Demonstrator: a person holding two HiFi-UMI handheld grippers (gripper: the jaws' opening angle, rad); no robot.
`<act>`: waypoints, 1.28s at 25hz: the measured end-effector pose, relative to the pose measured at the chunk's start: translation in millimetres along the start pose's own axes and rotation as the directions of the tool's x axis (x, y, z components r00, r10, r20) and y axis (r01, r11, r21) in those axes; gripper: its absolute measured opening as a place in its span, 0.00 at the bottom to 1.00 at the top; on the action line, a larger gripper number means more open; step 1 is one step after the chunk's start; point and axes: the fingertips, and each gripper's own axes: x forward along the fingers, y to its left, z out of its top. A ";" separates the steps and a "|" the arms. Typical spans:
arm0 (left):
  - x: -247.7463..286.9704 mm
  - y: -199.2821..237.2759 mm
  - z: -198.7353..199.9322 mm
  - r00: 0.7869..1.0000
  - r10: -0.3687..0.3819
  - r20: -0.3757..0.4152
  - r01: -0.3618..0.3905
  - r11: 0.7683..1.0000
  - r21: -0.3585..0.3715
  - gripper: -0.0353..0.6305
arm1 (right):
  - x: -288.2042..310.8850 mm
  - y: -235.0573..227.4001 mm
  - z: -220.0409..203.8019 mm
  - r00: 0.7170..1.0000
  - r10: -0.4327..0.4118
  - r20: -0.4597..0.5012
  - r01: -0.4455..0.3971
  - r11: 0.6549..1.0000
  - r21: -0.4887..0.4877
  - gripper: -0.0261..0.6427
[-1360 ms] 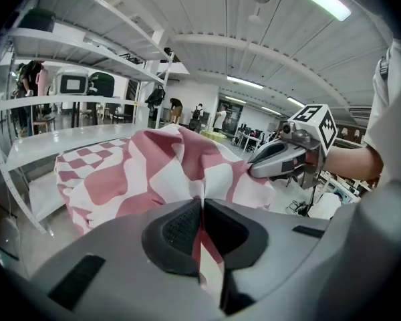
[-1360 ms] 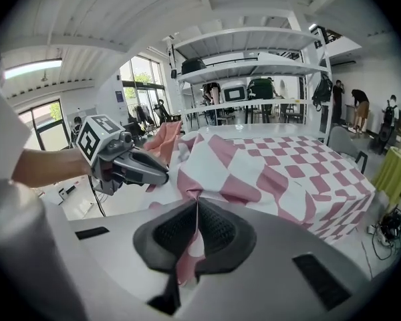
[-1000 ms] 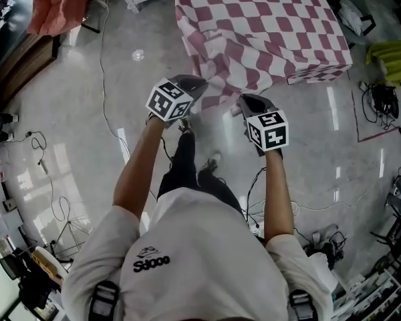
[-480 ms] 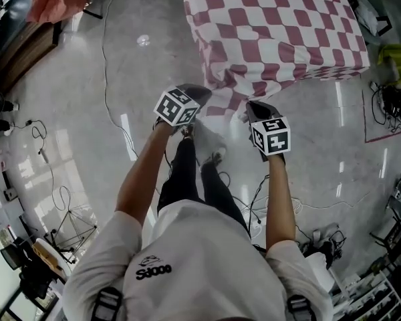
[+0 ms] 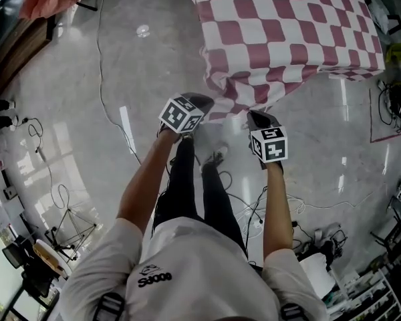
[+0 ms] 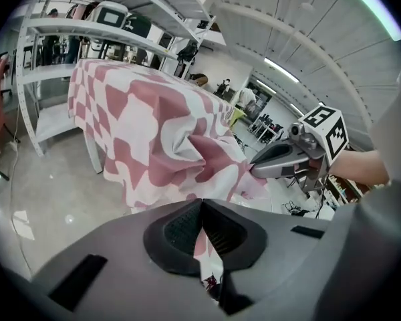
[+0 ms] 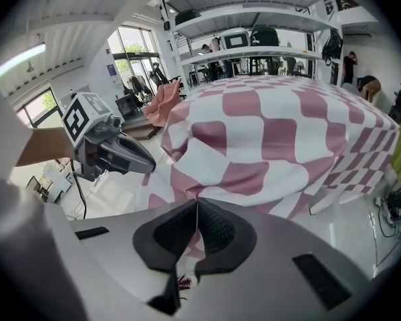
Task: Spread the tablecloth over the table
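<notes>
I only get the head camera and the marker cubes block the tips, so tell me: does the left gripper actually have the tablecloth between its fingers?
Observer: Yes. In the left gripper view the left gripper is shut on the tablecloth, and a strip of it runs down between the two sides.
Operator: And the right one?
Observer: Same. The right gripper is shut, with the cloth's edge pinched between its fingers.
Operator: What stands beyond the covered table?
Observer: A white shelving rack, seen in the right gripper view.
</notes>
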 end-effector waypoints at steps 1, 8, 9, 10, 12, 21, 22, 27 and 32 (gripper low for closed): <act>7.9 2.7 -6.3 1.000 0.000 -0.010 0.000 1.000 -0.001 0.10 | 7.7 -2.7 -8.6 1.000 -0.001 -0.013 0.001 1.000 0.002 0.08; 61.6 22.0 -46.3 0.995 0.009 -0.094 -0.009 1.000 0.005 0.10 | 66.3 -28.7 -66.1 0.992 -0.029 -0.124 0.035 0.998 0.050 0.08; 67.6 24.8 -49.9 0.995 0.016 -0.097 -0.016 1.000 0.001 0.10 | 72.2 -31.4 -70.8 0.991 -0.016 -0.131 0.026 0.997 0.071 0.09; 72.7 27.7 -51.9 0.995 0.019 -0.094 -0.019 1.000 -0.004 0.10 | 76.3 -33.0 -73.1 0.991 0.008 -0.131 0.006 0.995 0.099 0.15; 78.8 32.8 -50.4 0.998 0.007 -0.066 -0.009 0.999 -0.033 0.26 | 78.1 -35.3 -71.5 0.992 0.057 -0.117 -0.039 0.988 0.149 0.39; 61.0 45.5 -23.4 0.999 0.045 0.023 -0.042 0.993 -0.108 0.38 | 37.4 -55.3 -42.5 1.000 -0.011 -0.019 0.013 0.993 0.117 0.41; 56.6 44.6 -19.5 0.998 0.051 0.027 -0.048 0.993 -0.105 0.38 | 31.4 -56.6 -35.9 1.000 -0.019 -0.002 0.019 0.993 0.114 0.41; 16.2 33.1 8.0 0.993 0.076 0.087 -0.066 0.992 -0.112 0.31 | -12.5 -55.3 5.5 0.994 -0.063 0.090 0.054 0.993 0.101 0.39; -53.5 8.2 36.1 0.981 0.119 0.153 -0.107 0.991 -0.086 0.26 | -88.4 -40.3 52.0 0.979 -0.127 0.162 0.114 0.990 0.086 0.35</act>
